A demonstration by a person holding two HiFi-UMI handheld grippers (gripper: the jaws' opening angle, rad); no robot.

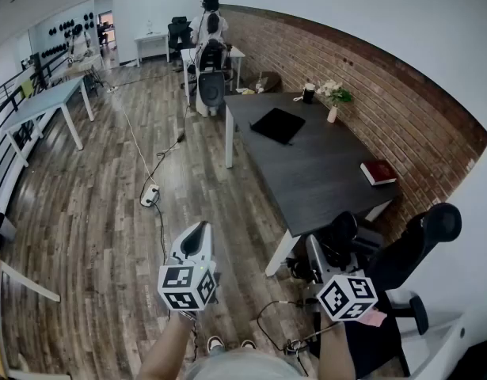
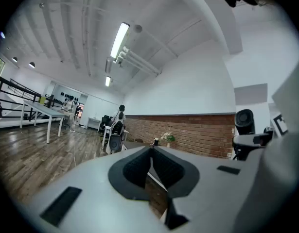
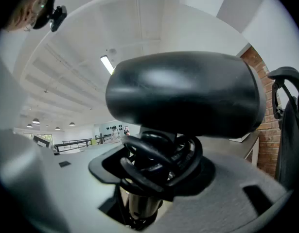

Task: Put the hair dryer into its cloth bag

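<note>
The hair dryer (image 1: 348,233), black and rounded, shows in the head view at the lower right. It is held in the right gripper (image 1: 326,253), beside the near corner of the dark table (image 1: 322,172) and in front of a black office chair (image 1: 433,232). A flat black cloth bag (image 1: 278,125) lies on the far half of that table, well apart from the dryer. A red book (image 1: 378,172) lies near the table's right edge, and a black cup (image 1: 308,93) and a small vase of flowers (image 1: 332,101) stand at the far end by the brick wall (image 1: 386,93). The left gripper (image 1: 197,236) hovers over the wooden floor, apart from the table. A white power strip (image 1: 150,195) lies on the floor beyond it.

In the left gripper view, the left gripper (image 2: 151,152) has its jaws pressed together with nothing between them. It points level down the room toward the brick wall (image 2: 188,130) and the flowers (image 2: 167,137).

In the right gripper view, the hair dryer (image 3: 183,93) fills the middle, its barrel lying crosswise above the jaws. The right gripper (image 3: 159,176) stands fairly wide but is clamped on the dryer's handle, which has the coiled black cord (image 3: 161,161) wound round it.
</note>
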